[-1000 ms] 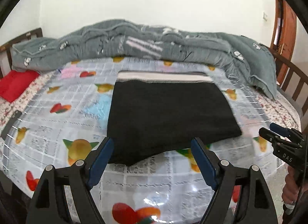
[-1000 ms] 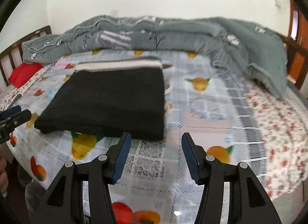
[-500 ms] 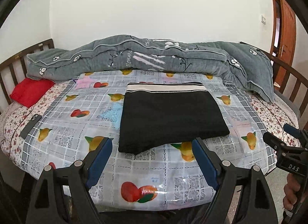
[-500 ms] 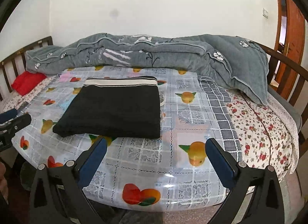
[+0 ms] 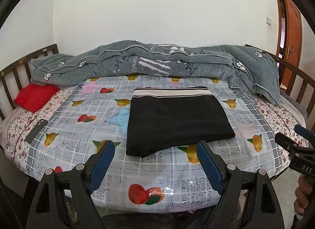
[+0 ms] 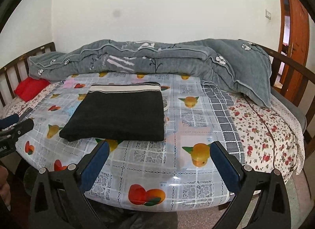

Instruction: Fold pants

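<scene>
Bed (image 5: 59, 130): folded black pants (image 5: 177, 122) on top; L gripper (image 5: 157, 162) & R gripper (image 6: 159, 162) both wide, empty.

The left tongs (image 5: 155, 162) pointed forward and somewhat downward, their two blue-padded fingers (image 5: 102, 162) spread wide with nothing between them. The right tongs (image 6: 159, 162) pointed the same way, their jaws having just been opening and now standing very wide, with nothing held. In the left wrist view the right tongs' black tips showed at the right edge, gripped by the person's right hand (image 5: 302, 199). The left hand (image 6: 4, 187) showed at the right view's left edge
</scene>
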The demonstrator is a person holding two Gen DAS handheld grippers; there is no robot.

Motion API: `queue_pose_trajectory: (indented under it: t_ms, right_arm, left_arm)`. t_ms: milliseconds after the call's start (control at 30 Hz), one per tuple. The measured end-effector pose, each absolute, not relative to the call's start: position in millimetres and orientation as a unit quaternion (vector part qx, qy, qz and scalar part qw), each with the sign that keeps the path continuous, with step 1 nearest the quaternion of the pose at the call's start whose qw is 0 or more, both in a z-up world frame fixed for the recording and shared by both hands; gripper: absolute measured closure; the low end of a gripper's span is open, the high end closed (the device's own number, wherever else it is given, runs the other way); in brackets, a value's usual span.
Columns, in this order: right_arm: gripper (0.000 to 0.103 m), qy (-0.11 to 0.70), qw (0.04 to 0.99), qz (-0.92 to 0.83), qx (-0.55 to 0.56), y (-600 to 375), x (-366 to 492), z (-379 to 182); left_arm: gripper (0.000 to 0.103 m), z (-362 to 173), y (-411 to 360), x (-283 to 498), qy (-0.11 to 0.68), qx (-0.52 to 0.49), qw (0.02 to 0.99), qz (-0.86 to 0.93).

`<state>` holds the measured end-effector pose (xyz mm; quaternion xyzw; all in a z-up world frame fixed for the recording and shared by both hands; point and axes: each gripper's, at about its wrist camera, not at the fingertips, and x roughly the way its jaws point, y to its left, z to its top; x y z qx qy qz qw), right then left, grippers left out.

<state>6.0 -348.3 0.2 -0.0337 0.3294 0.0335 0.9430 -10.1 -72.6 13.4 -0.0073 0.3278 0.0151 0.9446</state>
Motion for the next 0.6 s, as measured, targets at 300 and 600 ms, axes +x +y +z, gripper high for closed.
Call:
queue_pose_trajectory:
  t_ms: [300, 600]
  right_arm:
    - [0.003, 0.331, 0.942, 0.039, -0.03, -344, 7, -4]
    - [0.003, 0.332, 0.942, 0.041, -0.027, -341, 7, -7]
  left_arm:
    - [0.019, 10, -67, -11, 0.332, -0.01, 0.943, 0.02]
    - [0.019, 9, -62, -12, 0.333, -0.015, 0.943, 0.023]
